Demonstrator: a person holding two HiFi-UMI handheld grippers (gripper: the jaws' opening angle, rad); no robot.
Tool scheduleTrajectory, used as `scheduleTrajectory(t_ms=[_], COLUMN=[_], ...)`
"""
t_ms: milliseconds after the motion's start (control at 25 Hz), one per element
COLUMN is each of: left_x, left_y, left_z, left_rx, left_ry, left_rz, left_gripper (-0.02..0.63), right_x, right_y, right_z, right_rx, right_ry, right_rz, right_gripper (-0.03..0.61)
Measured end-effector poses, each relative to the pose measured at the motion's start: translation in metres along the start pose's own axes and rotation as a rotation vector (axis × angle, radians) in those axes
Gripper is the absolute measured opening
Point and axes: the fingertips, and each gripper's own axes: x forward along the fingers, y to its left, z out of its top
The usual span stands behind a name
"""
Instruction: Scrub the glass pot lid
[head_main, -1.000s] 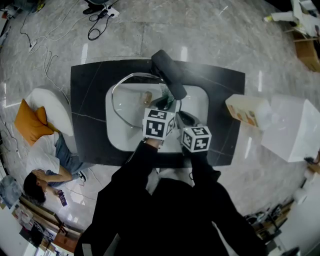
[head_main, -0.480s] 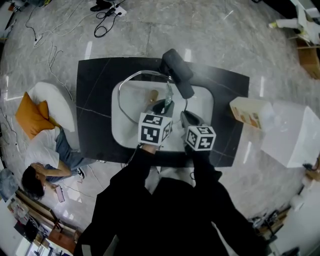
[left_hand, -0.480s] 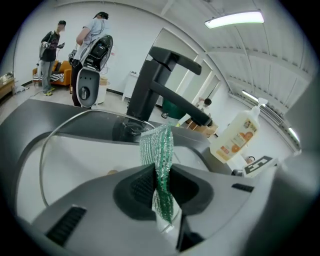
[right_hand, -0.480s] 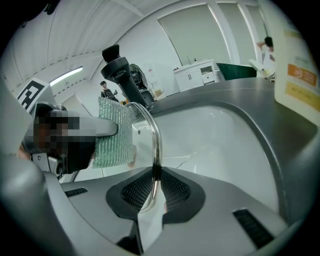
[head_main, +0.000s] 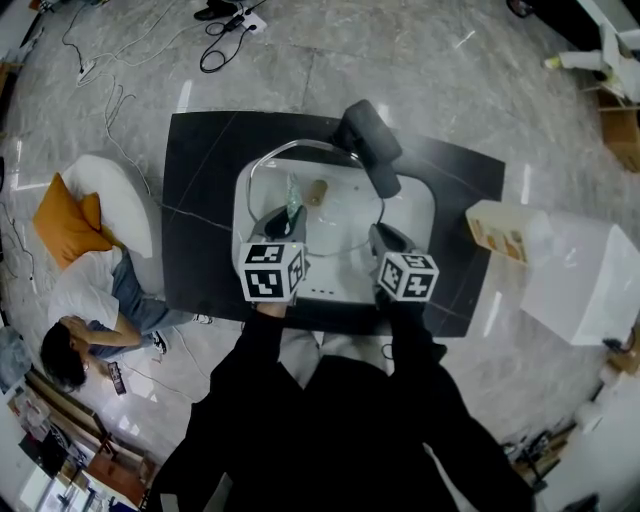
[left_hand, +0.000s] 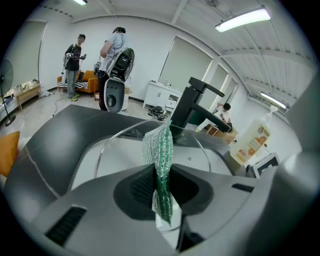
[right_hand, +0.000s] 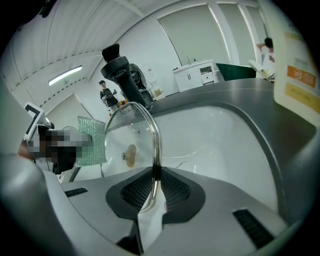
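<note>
Head view: lid (head_main: 317, 191) barely discernible

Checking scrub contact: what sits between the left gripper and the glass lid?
A green mesh scouring cloth, pinched in the left gripper, stands up before the glass pot lid; the left gripper view shows it.
</note>
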Motion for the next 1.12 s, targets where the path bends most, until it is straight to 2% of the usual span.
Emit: scheduleTrajectory(t_ms=[280,440,640,1120], left_x=[-0.023,-0.019,-0.005,0.025], left_y=[0.06,0.081,0.094,0.089], left_z=[-0.002,-0.014,-0.031,-0.036], left_rx=[0.027,0.002,-0.028,-0.035], left_ry=[-0.016,0.028,0.075,0.101], left_rz=[0.2,0.254,0.264,0.193], left_gripper=[0.058,0.058,0.058,0.058], right_x=[0.0,-0.001,0.0,-0.001], right_y=[-0.003,-0.002,-0.001,-0.003], right_z=[-0.001,-0.001,0.0,-0.003], right_rx=[0.002,-0.001,-0.007,-0.007], right_ry=[0.008,0.013,0.01,0.017], right_rz=[-0.012,-0.012,-0.008,-0.018], right_gripper=[0.052,0.052,0.052,0.052])
